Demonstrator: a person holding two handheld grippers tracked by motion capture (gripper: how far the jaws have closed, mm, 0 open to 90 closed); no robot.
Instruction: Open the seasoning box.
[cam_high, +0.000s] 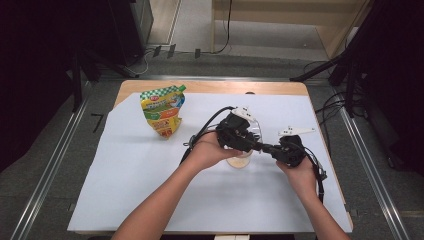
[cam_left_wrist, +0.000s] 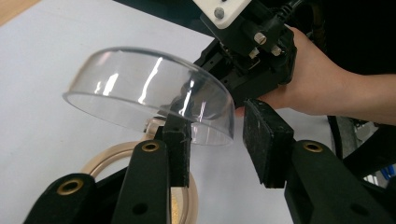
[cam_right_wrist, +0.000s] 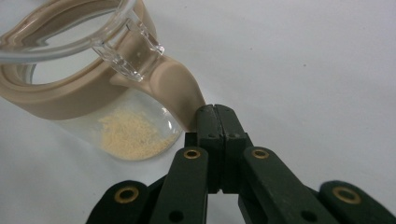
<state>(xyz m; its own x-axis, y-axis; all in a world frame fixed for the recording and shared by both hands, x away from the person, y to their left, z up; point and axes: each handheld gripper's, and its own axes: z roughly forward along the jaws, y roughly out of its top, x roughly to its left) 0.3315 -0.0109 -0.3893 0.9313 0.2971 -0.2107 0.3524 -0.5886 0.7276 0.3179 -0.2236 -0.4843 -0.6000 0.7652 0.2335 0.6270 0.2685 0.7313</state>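
**Lid up on the jar, both grippers at it**

I see the jar (cam_high: 239, 161) mid-table on the white sheet (cam_high: 125, 175), beige rim, pale powder (cam_right_wrist: 133, 135) at the bottom. My left gripper (cam_left_wrist: 215, 140) stands with jaws apart, one pad against the clear domed lid (cam_left_wrist: 144, 88), which tilts up above the jar mouth. My right gripper (cam_right_wrist: 217, 119) has jaws pressed together, tips touching the jar's beige spout (cam_right_wrist: 180, 88); whether anything sits between them I can't tell. The snack pouch (cam_high: 163, 111) stands well apart, far left.
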